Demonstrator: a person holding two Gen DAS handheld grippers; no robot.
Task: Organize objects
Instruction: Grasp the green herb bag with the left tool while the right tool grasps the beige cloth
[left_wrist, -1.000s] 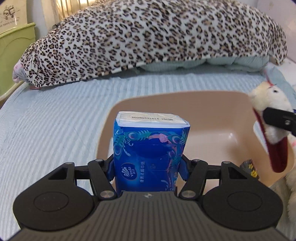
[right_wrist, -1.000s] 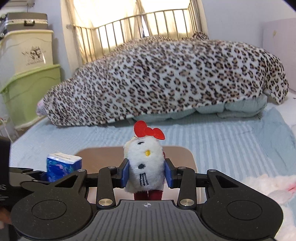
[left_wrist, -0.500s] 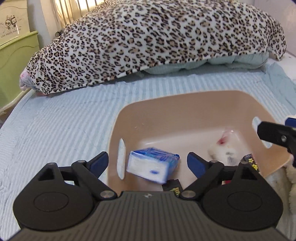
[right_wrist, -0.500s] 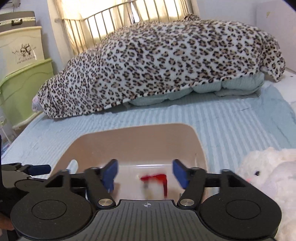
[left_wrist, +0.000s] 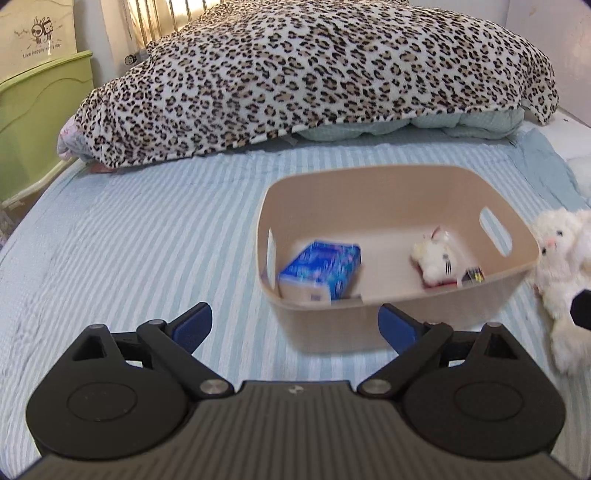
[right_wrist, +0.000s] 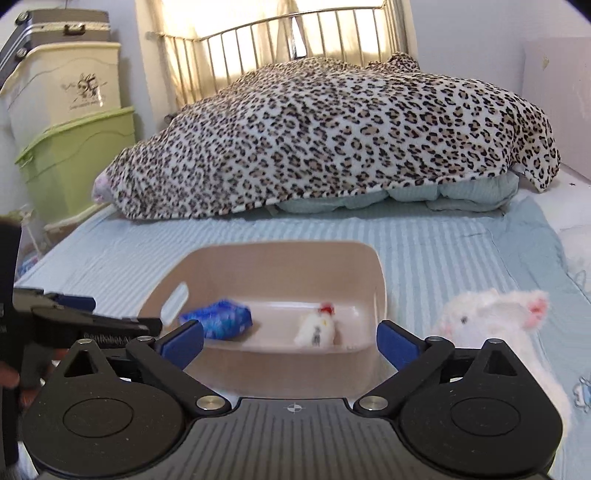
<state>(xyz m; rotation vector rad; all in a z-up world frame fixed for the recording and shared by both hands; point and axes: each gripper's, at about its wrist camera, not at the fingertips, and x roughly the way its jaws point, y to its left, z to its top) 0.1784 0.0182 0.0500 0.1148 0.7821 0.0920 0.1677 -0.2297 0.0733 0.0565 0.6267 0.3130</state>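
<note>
A beige plastic bin (left_wrist: 399, 325) sits on the striped blue bed; it also shows in the right wrist view (right_wrist: 273, 373). Inside it lie a blue tissue pack (left_wrist: 321, 269) on its side at the left and a small white plush cat with a red bow (left_wrist: 432, 254) at the right; both also show in the right wrist view, the tissue pack (right_wrist: 218, 323) and the plush cat (right_wrist: 317, 328). My left gripper (left_wrist: 295, 325) is open and empty, in front of the bin. My right gripper (right_wrist: 290, 341) is open and empty, at the bin's near side.
A white plush rabbit (left_wrist: 561, 273) lies on the bed right of the bin, seen too in the right wrist view (right_wrist: 495, 332). A leopard-print blanket (left_wrist: 314, 74) is heaped at the bed's far end. Green and cream storage boxes (right_wrist: 74, 155) stand at the left.
Both grippers opened and dropped their loads into the bin: the tissue pack from the left, the plush cat from the right. Both grippers then drew back from the bin.
</note>
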